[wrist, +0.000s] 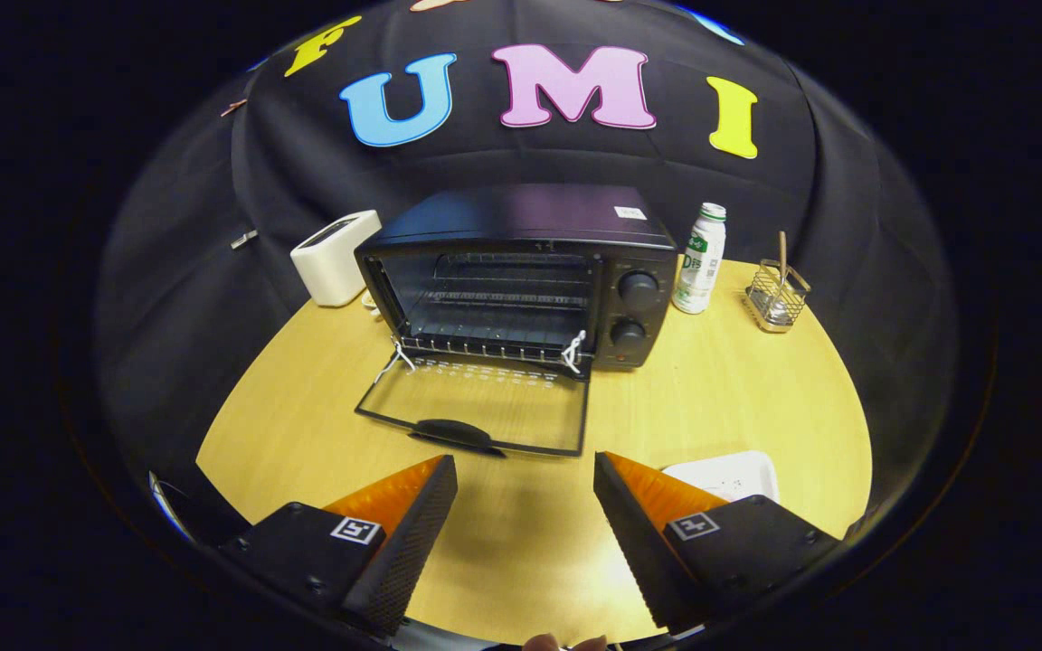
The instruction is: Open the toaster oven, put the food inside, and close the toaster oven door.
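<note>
A black toaster oven point(521, 271) stands on the round wooden table point(738, 389), well beyond my fingers. Its glass door point(476, 405) is folded down flat onto the table, handle toward me. The cavity shows a wire rack point(494, 316) with nothing visible on it. My gripper point(525, 502) hovers above the table in front of the door, open, with only bare tabletop between the fingers. A white plate or tray point(729, 475) lies just behind my right finger; that finger hides most of it, so I cannot tell what is on it.
A white toaster point(334, 257) sits left of the oven. On the oven's right stand a white bottle with a green label point(700, 259) and a wire caddy point(776, 294) holding a stick. A dark object point(200, 511) lies by the table's near left edge.
</note>
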